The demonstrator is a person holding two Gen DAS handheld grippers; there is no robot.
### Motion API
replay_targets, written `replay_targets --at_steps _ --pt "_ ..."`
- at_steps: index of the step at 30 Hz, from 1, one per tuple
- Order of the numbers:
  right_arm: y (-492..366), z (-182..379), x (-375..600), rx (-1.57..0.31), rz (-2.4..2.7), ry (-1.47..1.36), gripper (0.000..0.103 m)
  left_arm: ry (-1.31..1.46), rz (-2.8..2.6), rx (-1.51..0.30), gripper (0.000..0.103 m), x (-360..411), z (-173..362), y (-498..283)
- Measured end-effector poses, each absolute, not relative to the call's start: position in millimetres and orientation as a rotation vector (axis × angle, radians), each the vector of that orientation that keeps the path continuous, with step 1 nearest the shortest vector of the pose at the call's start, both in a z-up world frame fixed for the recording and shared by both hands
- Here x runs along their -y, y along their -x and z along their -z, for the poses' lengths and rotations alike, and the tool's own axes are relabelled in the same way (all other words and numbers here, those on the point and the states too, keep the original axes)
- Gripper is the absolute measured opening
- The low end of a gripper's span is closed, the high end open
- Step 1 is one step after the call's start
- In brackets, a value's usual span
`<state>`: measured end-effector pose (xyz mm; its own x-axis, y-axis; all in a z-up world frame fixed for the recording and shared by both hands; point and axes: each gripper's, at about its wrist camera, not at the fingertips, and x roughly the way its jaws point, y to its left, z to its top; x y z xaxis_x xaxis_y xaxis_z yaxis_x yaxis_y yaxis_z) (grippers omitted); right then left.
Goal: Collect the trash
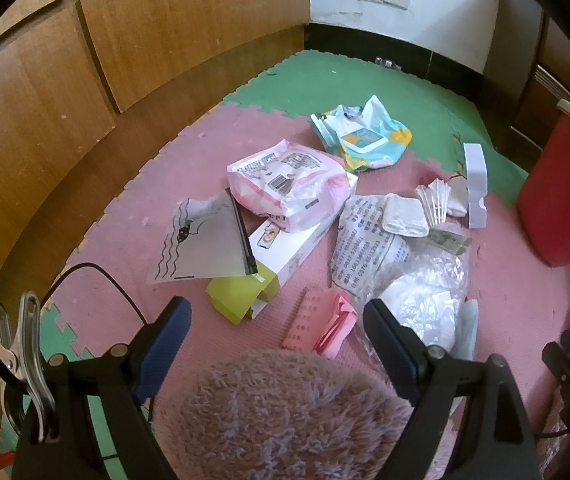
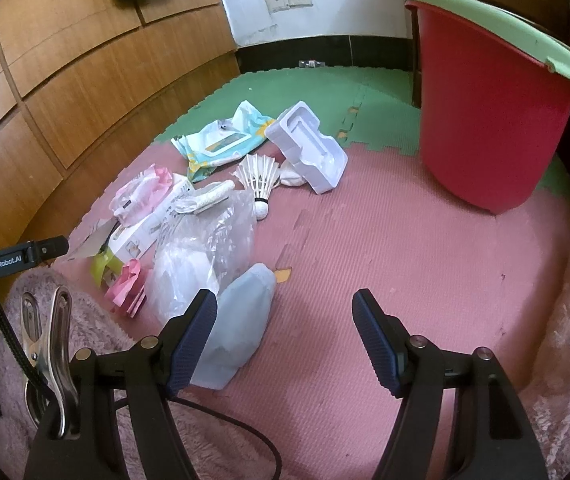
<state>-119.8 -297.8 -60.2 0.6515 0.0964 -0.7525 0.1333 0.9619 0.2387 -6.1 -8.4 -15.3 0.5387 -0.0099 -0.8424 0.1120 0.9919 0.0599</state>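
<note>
Currently: both grippers idle | left gripper (image 1: pixel 277 320) fingers spread, empty, above pink paper (image 1: pixel 321 322) | right gripper (image 2: pixel 285 320) fingers spread, empty, beside pale blue bag (image 2: pixel 241 320) | red bin (image 2: pixel 493 112) well apart, right | advice: pinch bag mid-fold, lift clear before transfer

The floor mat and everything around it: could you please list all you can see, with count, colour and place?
Floor mat: foam tiles, pink near, green far.
Bin: one, red with green rim, far right on the mat.
Wet-wipes pack: one, blue-white, at the pink-green seam.
Plastic tray: one, white, tilted beside the shuttlecock.
Shuttlecock: one, white, mid pile.
Clear bag: one, crumpled, near pile.
Pale blue bag: one, nearest the right gripper.
Pink pack: one, pink-white, left of pile.
White carton: one, green-ended, under the pink pack.
Folded pink paper: one, nearest the left gripper.
Left gripper: open, empty.
Right gripper: open, empty.
</note>
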Motion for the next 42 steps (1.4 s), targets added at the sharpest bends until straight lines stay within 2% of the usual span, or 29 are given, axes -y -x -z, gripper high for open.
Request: replay_targets --at_steps 24,29,31,37,42 --pt "76.4 102.8 254.8 -1.075 -0.06 -0.292 0.069 -0.097 0.119 -1.034 0.091 5.2 20.7 -5.2" --pt "70.6 117.2 253.8 -1.138 -0.046 -0.283 0.055 -0.098 0.119 -1.035 0.091 5.9 21.4 -5.1" --pt "71.2 120.7 254.8 -1.148 -0.045 -0.278 0.042 -0.098 0.12 -1.037 0.091 6.4 21.6 -5.1" --pt "76.2 122.0 259.5 -1.141 -0.04 -0.264 0.016 -0.103 0.113 -1.051 0.088 6.7 25.7 -5.6" --pt "82.0 112.1 266.2 -1.092 -0.034 -0.248 0.008 -0.117 0.124 -1.054 0.084 7.9 23.4 -6.5"
